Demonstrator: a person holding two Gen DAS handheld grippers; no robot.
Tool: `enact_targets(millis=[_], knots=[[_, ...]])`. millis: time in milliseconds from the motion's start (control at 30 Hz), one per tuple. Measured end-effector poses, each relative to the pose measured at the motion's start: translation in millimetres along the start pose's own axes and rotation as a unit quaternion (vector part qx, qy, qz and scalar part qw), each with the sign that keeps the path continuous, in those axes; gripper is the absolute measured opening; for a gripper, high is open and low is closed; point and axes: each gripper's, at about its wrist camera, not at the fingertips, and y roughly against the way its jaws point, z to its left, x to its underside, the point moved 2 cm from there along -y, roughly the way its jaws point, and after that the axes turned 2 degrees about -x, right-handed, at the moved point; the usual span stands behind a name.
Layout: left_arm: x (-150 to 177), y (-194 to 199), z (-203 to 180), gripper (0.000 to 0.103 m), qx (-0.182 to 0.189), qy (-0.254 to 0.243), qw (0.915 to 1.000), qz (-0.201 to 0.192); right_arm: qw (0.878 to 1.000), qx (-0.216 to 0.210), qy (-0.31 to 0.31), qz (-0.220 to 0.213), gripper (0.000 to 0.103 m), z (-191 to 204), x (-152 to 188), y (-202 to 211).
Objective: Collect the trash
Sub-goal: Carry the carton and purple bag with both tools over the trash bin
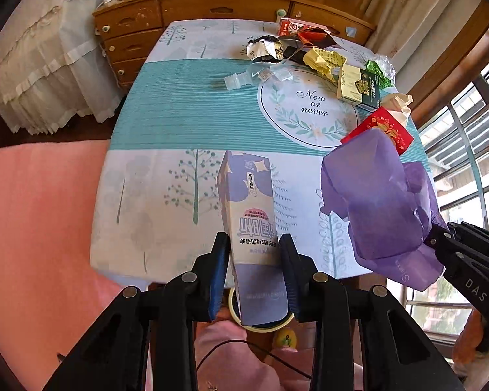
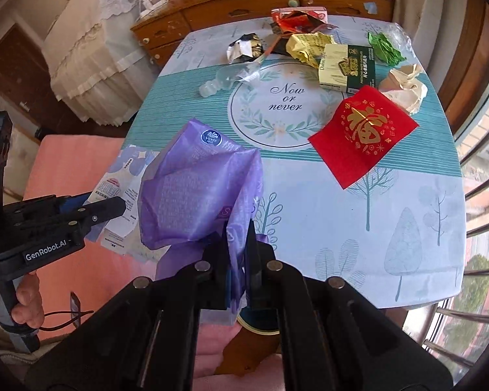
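My left gripper (image 1: pixel 253 257) is shut on a tall purple and cream carton (image 1: pixel 249 208), held above the near edge of the table; it also shows in the right wrist view (image 2: pixel 120 192). My right gripper (image 2: pixel 238 260) is shut on a crumpled purple plastic tissue wrapper (image 2: pixel 199 192), which hangs to the right of the carton in the left wrist view (image 1: pixel 378 208). Loose trash lies at the far side of the table: a red envelope (image 2: pixel 363 133), a green and cream box (image 2: pixel 347 66), crumpled paper (image 2: pixel 406 86) and foil wrappers (image 2: pixel 246 47).
The table (image 2: pixel 358 228) has a teal and white tree-pattern cloth. A clear plastic bottle (image 2: pixel 221 81) lies flat near the middle. A wooden dresser (image 1: pixel 192 9) stands behind, a pink seat (image 1: pixel 39 221) at the left, a window with bars (image 2: pixel 482 195) at the right.
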Motion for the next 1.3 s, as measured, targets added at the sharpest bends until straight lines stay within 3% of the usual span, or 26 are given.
enact_targets(millis=[167,300,500,667,1000,1300], knots=[[80,21,-19,0.031,-0.010,0.030,0.9994,-0.011,0.998,-0.020,0.052,-0.006,0.003,6,46,33],[136,23,-37,0.031,-0.029,0.026,0.9991,0.018,0.997,-0.037,0.059,0.025,0.003,2,92,38],[185,25,-48,0.031,-0.047,0.030,0.9972,0.050,0.996,-0.053,0.050,0.059,0.003,-7,150,41],[206,-1,-57,0.031,-0.051,0.016,0.9951,0.084,0.996,-0.045,0.020,0.079,0.003,-14,184,32],[249,-107,-47,0.031,-0.034,0.015,0.9898,0.137,0.986,0.044,-0.046,0.156,0.003,-37,261,-61],[282,-242,-36,0.031,-0.035,0.005,0.9861,0.162,0.978,0.105,-0.080,0.161,0.003,-59,306,-177]])
